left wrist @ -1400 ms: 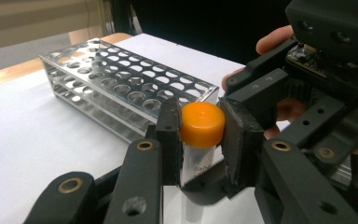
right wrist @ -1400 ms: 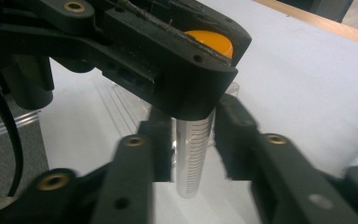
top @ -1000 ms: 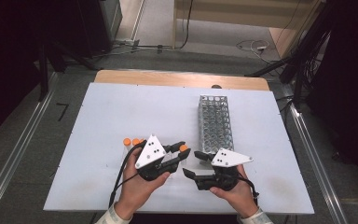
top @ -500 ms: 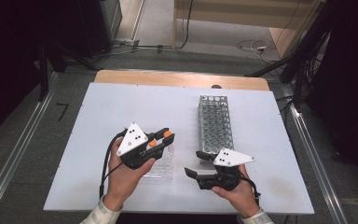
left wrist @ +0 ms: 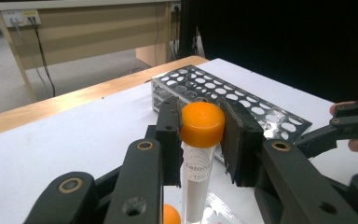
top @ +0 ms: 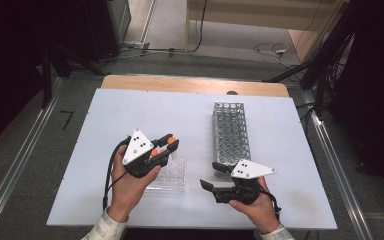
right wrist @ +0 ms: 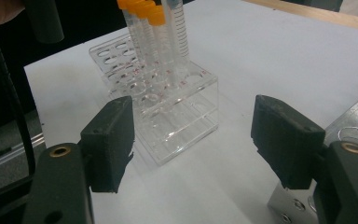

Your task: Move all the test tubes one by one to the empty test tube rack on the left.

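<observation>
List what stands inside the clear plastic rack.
Inside the clear plastic rack stand orange-capped tubes, bunched at its far end; the nearer holes look empty. The left gripper grips one tube's cap. The left hand covers part of the rack.

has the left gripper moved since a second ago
Yes. In the high view the left gripper, shut on an orange-capped tube, has shifted left, away from the metal rack, and now sits over the clear rack.

Grey floor (top: pixel 25 150) (dark surroundings), wooden desk (left wrist: pixel 88 32)
</observation>
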Motion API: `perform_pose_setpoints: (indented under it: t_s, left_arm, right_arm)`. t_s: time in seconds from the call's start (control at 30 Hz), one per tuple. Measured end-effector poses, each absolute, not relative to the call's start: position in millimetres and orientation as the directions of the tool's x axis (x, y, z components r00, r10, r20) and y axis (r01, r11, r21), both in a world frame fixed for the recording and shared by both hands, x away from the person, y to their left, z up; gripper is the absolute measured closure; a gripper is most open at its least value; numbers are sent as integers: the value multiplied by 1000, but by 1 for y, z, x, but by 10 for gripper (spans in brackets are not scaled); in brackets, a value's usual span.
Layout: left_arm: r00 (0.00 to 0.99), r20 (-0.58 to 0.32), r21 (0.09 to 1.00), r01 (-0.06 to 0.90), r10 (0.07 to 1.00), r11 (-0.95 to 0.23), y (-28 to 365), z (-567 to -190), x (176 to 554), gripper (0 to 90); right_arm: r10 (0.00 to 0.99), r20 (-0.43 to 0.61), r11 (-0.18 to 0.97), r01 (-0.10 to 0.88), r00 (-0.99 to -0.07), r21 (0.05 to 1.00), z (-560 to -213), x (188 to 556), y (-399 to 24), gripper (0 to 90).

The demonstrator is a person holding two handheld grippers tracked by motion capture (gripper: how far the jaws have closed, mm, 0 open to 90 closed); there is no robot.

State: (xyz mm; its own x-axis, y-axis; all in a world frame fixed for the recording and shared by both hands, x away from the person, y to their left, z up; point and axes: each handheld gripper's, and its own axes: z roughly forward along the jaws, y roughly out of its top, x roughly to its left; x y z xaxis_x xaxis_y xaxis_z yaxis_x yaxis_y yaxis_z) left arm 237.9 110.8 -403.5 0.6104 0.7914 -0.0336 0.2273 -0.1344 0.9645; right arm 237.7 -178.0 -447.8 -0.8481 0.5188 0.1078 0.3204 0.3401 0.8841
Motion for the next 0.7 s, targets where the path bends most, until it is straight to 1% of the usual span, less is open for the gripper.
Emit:
perform_pose_setpoints:
  t_s: [0.7]
  left_arm:
    - [611, -10, 944, 266, 792, -194, 110, -419, 235, 706]
  right_arm:
    - [517, 108, 346, 322, -849, 881, -449, 238, -179, 291]
